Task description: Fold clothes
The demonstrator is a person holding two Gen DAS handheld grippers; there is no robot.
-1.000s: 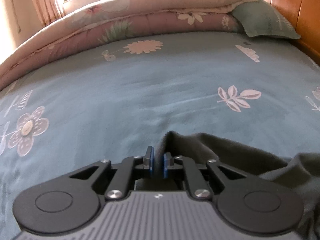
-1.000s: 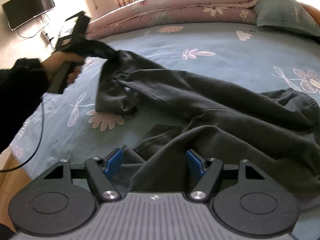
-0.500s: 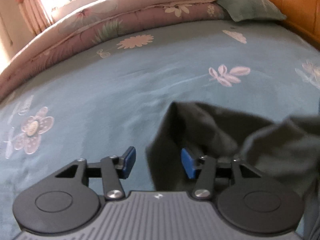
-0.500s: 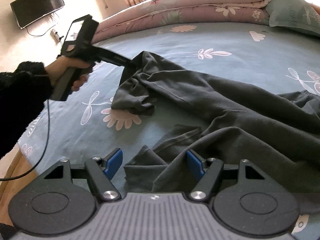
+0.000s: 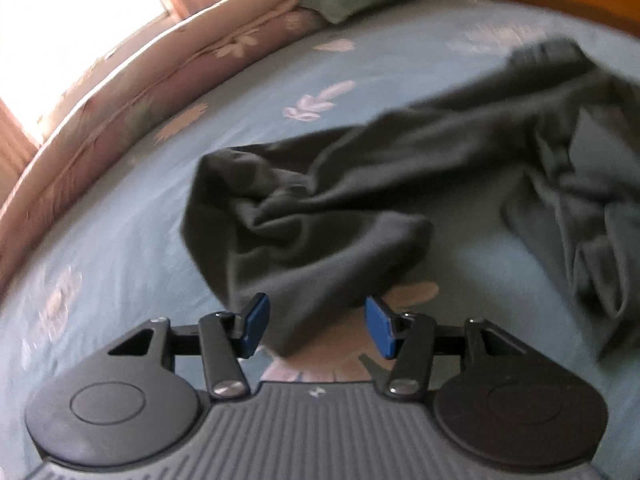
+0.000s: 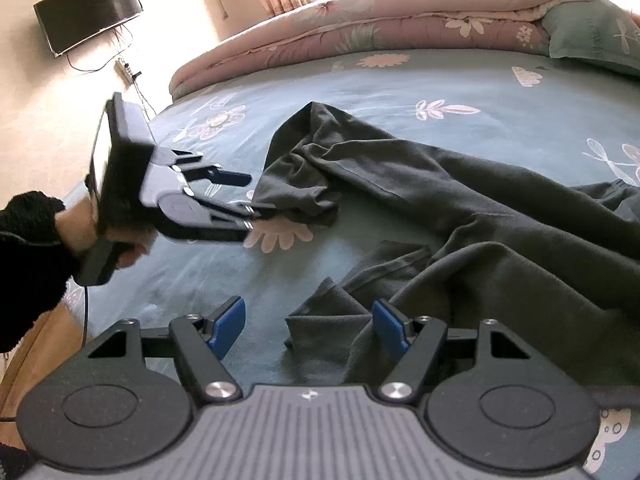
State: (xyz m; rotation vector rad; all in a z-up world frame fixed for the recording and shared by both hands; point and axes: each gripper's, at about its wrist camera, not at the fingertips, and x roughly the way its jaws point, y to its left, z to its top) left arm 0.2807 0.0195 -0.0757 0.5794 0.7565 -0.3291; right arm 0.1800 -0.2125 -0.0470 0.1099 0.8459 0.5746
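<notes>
On the blue floral bedsheet [image 6: 460, 80] lies a dark grey garment [image 6: 460, 200], rumpled and spread from the middle of the sheet toward its right side, with 2 long legs or sleeves running leftward; which they are cannot be told. Both tongs stand wide and hold nothing.

The left gripper [image 5: 316, 326] hangs low over the sheet with its 2 blue pads [image 5: 256, 322] well apart, and the bunched end of one limb of the garment [image 5: 312, 232] lies between and just ahead of them, not pinched. That view is blurred. From the right wrist view the same left gripper [image 6: 240, 196] shows at the left of the garment, its fingertips at the cuff end near a pale flower print, held by a hand [image 6: 96, 236] in a black fuzzy sleeve [image 6: 28, 256].

The right gripper [image 6: 308, 328] has its jaws spread, and a folded corner of the garment's other limb lies on the sheet between them, close to the right pad.

Beyond the garment, at the far edge of the sheet, a pink quilt [image 6: 400, 20] is rolled up beside a green pillow [image 6: 592, 32]. A dark screen [image 6: 88, 8] hangs on the wall left of the sheet.
</notes>
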